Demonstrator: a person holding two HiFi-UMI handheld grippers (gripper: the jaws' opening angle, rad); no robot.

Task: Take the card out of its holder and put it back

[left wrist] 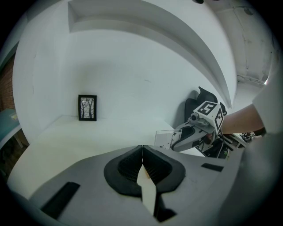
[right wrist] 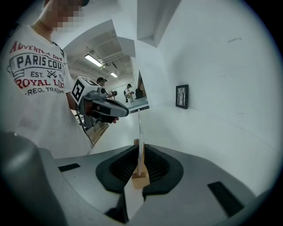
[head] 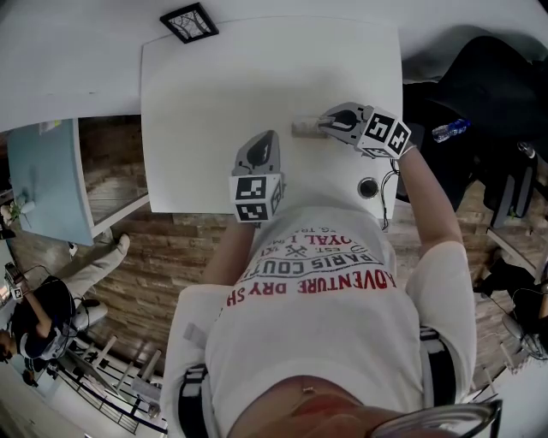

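A thin clear card (right wrist: 139, 132) stands edge-on in a small wooden holder (right wrist: 140, 179). My right gripper (right wrist: 140, 152) is shut on the card just above the holder. In the head view the right gripper (head: 324, 127) is at mid table, with the card and holder (head: 303, 128) at its tips. The left gripper view shows the card (left wrist: 162, 138) face-on beside the right gripper (left wrist: 191, 136). My left gripper (head: 266, 141) hangs near the table's front edge, apart from the card. Its jaws (left wrist: 142, 154) are shut with nothing between them.
The white table (head: 214, 77) carries a small black picture frame (head: 188, 21) at its far left corner and a round black cable port (head: 368, 186) at the front right. A black chair (head: 488, 94) stands to the right, a pale blue desk (head: 47, 180) to the left.
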